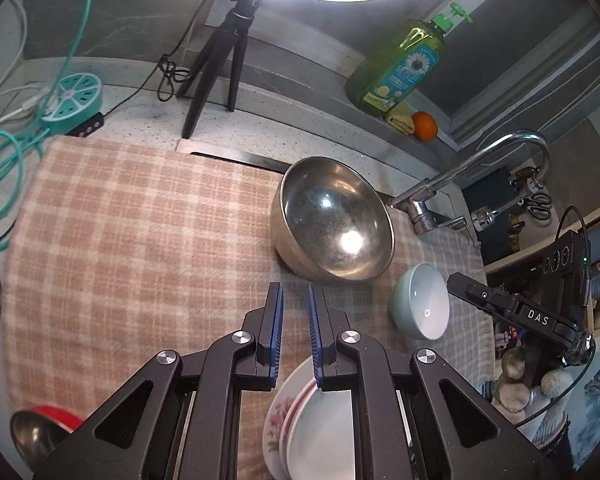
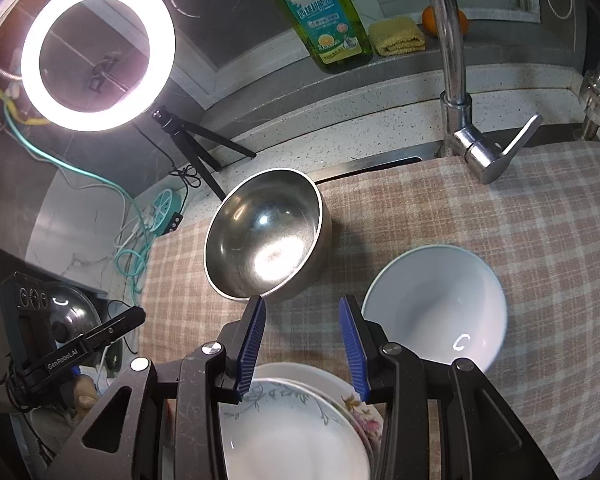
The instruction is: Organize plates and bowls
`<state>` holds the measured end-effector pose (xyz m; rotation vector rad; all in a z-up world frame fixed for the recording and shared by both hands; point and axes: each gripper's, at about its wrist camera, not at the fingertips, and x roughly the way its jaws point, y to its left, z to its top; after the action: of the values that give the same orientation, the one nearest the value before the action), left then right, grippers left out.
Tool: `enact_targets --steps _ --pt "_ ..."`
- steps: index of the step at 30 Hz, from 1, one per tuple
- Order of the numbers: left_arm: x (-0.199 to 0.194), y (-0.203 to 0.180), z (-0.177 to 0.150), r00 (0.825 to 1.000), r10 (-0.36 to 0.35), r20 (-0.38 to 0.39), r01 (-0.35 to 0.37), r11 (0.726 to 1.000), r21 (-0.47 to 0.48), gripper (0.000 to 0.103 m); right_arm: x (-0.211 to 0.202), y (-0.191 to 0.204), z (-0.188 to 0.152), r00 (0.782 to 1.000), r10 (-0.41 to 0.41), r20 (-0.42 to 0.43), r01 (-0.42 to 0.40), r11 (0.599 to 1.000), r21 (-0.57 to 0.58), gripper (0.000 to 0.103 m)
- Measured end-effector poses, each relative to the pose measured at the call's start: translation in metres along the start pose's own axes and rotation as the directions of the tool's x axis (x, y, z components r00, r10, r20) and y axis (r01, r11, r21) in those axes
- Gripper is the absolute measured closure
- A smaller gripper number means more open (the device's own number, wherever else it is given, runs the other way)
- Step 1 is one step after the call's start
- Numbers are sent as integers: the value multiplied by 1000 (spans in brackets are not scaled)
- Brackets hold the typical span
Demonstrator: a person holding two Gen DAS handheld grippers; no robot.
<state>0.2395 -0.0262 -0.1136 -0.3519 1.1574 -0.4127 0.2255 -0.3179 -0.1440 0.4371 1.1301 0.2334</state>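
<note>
— Where was everything?
— Steel bowl [image 2: 266,236] sat ahead of my right gripper [image 2: 302,344], white bowl [image 2: 436,308] just right; plates [image 2: 296,428] lay under its half-open, empty jaws.
— Left gripper [image 1: 296,330]?
— Nearly closed, empty, above those plates.

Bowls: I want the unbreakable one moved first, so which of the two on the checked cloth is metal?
The steel bowl, the larger, shiny one nearer the tripod. The white bowl beside it is glazed ceramic.
</note>
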Motion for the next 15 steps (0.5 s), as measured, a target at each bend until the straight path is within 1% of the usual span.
enact_targets --steps 3,8,12,15 --pt "12 1 10 1000 2 -14 -2 1000 0 87 13 -2 8 1000 2 -8 -2 1000 21 68" --pt "30 5 26 999 9 -41 -9 1000 -12 87 36 -7 23 1000 -20 -20 21 998 52 68" --pt "46 8 36 998 16 -58 -17 1000 -9 87 52 -12 33 999 -7 -40 11 996 92 68" --pt "55 8 43 997 17 -69 -17 1000 -5 87 62 -11 38 999 -21 -47 25 995 93 68"
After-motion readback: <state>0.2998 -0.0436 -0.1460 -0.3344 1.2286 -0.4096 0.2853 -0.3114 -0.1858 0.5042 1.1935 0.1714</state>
